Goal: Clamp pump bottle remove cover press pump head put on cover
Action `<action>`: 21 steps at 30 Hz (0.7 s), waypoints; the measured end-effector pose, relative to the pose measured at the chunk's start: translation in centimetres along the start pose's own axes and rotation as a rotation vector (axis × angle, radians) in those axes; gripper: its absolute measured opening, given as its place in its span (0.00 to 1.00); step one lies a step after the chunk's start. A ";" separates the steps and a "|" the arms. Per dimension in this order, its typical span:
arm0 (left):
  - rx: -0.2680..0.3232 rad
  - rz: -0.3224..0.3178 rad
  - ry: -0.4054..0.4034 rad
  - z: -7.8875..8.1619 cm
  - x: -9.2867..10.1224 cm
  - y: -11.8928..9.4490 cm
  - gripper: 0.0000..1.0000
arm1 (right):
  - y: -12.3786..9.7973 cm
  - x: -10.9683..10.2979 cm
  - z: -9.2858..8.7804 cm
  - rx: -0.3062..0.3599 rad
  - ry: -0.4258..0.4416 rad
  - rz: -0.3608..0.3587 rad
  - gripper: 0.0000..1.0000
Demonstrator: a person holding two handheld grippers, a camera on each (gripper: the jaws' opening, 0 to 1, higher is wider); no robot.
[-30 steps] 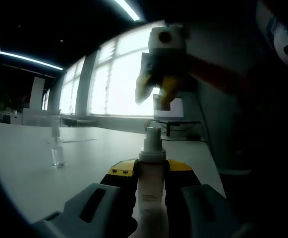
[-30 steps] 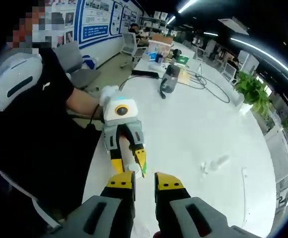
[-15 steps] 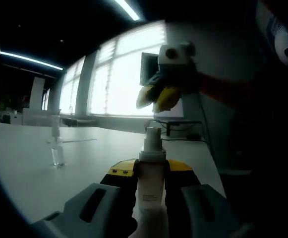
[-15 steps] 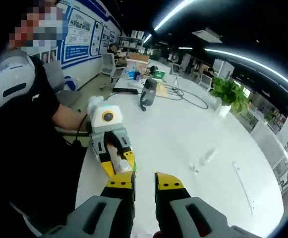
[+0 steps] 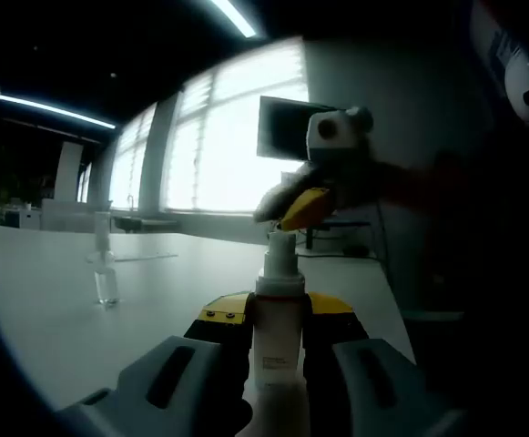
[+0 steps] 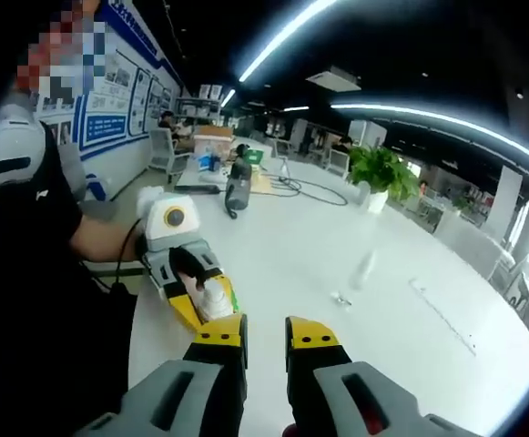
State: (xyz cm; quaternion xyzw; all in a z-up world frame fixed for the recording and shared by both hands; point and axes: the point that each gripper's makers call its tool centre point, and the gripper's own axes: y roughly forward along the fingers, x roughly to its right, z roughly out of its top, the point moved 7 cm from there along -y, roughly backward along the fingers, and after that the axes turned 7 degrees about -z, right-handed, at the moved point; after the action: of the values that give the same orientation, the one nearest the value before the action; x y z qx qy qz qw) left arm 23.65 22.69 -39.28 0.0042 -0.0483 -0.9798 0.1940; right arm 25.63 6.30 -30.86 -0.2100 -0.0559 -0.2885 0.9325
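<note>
Pump bottle (image 5: 278, 337) sits upright between the jaws of the left gripper (image 5: 278, 319), clamped on the body just below the collar; in the right gripper view the same bottle (image 6: 211, 299) shows in that gripper (image 6: 196, 296) at the near left edge of the white table (image 6: 410, 337). Cover looks already off: bare pump head (image 5: 279, 250) exposed on top, and a clear slim piece that could be the cover (image 5: 106, 273) stands well apart on the table to the left, also seen further out in the right gripper view (image 6: 362, 270) — can't confirm it's the cover. Right gripper (image 6: 265, 332) has a narrow gap between the jaws, holding nothing; from the left gripper view it (image 5: 291, 205) hangs just above the pump head, contact not clear. Handling guess: small plastic bottle, light, smooth sides so slippery, wall probably gives if squeezed hard; hold at the stiff shoulder like now, not mid-body. Pump head is narrow, so press straight down along its axis; an off-centre push likely tips the bottle in the clamp. Cover looks thin and light; take it low, with a soft grip.
</note>
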 end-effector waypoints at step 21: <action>-0.002 0.003 0.002 0.0 0.2 0.1 0.12 | -2.5 -0.1 -4.5 0.176 0.299 -0.569 0.17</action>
State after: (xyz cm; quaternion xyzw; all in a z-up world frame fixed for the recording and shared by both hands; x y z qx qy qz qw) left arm 23.50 22.58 -39.22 0.0047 -0.0469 -0.9795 0.1957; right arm 24.13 2.60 -34.07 -0.0602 0.0005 -0.5588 0.8271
